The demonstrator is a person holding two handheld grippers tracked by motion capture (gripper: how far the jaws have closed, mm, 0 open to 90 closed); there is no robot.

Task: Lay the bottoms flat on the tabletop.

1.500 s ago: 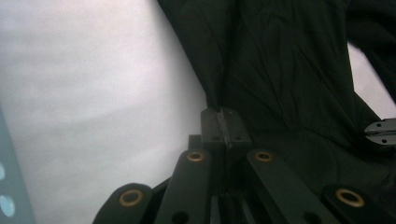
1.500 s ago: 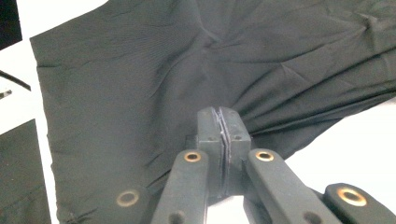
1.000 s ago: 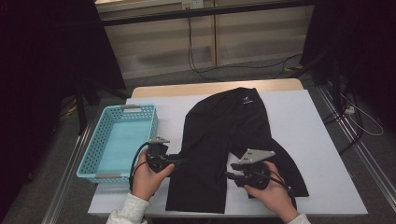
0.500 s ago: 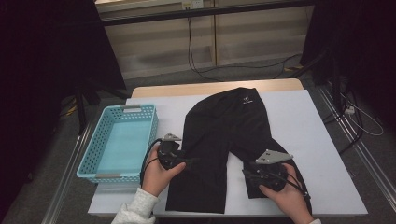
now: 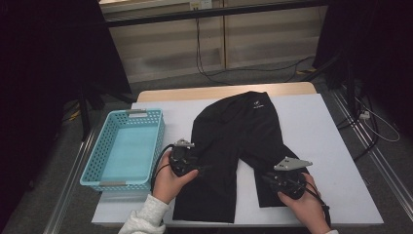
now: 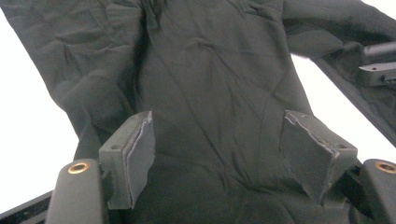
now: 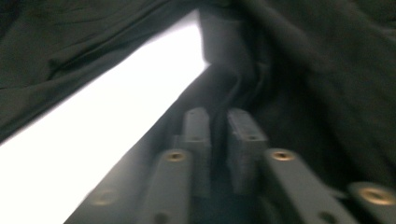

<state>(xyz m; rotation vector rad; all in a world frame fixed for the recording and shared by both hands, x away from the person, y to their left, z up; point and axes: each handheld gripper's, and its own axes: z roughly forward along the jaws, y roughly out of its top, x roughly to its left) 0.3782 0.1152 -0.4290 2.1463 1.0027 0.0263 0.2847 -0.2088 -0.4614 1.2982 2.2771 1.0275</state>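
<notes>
- Both hands have slid along the near part of the shorts (image 5: pixel 241 146) since a second ago: the left one a bit toward the middle, the right one out toward the right leg's hem.
- Left to right then: the basket (image 5: pixel 100 163) sits off the table's left side, nothing in it as far as I can see.
- Left gripper (image 5: pixel 197 169) rests on the left leg's outer edge, jaws spread wide over the cloth, pads not pinching anything yet. They've just been opening.
- Shorts lie flat mid-table, waistband away from the person, legs pointing toward them.
- Right gripper (image 5: pixel 269 178) is at the inner edge of the right leg; its jaws have just been closing and now look nearly together with a fold of fabric between them, so I'd call that a grip.
- Progress guess: early days. One side grabbed, the other not, no fold made, nothing binned.
- Table (image 5: pixel 336 141) has a white top over a wood edge at the back. Room's dim, with cables on the floor and a pale wall panel behind.
</notes>
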